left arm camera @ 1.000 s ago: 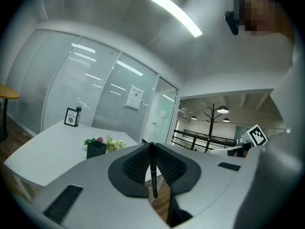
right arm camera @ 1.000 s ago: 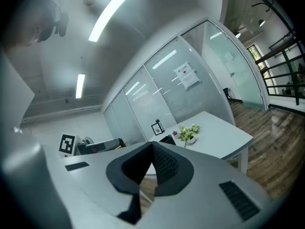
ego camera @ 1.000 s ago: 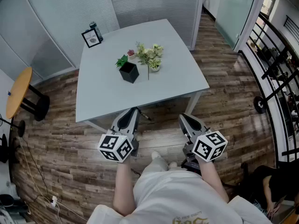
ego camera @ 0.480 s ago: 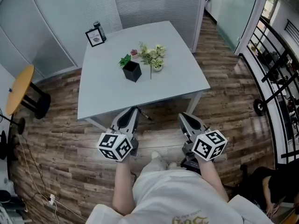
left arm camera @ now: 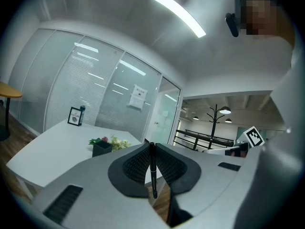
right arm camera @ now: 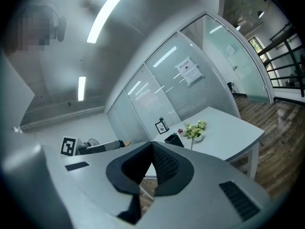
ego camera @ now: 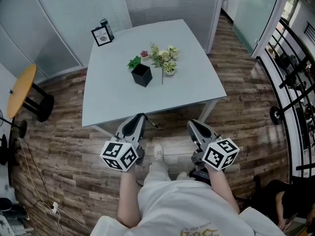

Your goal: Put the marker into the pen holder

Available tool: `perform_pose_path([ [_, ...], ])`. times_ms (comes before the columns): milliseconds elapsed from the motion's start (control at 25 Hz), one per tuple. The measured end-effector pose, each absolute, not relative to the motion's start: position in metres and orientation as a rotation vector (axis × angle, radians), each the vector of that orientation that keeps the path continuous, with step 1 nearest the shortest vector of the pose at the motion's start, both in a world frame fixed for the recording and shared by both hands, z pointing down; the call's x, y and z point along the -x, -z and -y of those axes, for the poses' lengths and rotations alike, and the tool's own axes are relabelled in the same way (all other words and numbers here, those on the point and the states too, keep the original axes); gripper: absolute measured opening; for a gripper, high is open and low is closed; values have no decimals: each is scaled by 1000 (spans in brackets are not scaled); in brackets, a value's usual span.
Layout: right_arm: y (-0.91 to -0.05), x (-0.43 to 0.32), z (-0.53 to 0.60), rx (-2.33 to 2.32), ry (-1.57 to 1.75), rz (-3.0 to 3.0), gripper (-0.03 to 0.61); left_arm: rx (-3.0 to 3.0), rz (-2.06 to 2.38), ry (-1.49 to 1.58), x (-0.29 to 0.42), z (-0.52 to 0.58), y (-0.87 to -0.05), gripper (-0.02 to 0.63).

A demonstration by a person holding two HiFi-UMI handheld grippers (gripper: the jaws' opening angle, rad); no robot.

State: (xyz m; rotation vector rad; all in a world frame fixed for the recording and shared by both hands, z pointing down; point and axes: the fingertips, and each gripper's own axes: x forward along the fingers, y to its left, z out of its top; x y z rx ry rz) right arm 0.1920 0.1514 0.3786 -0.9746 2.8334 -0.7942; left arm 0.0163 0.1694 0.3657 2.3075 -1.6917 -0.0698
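A thin black marker stands clamped between the jaws of my left gripper; in the head view its tip pokes out to the right of the left gripper. The black square pen holder stands near the middle of the white table, well ahead of both grippers, which hang off the table's near edge above the floor. It also shows small in the left gripper view as the pen holder and in the right gripper view as the pen holder. My right gripper is shut with nothing in it.
Beside the holder stand a small pot of pale flowers and green leaves. A framed card and a dark bottle sit at the table's far left corner. A round yellow side table stands left; black railings run right.
The table has shifted slightly in the head view as the person steps forward; a shoe now shows between the grippers. Both grippers keep their pose and grip.
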Motion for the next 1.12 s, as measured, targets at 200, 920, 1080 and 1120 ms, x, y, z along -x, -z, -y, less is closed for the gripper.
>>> perform_pose_path([
  [200,-387,-169,-96,1043,801,-2808,17,-2298,1691,39,23,-115,-375,43],
  [920,-411,-13,115,1245,912,-2789,17,-2336,1498,35,171,122,-388,43],
  [1080,-413,3,138,1285,905,-2781,17,-2347,1456,42,186,148,-392,43],
  [1120,-414,6,142,1297,903,-2776,17,-2353,1442,38,187,153,-394,43],
])
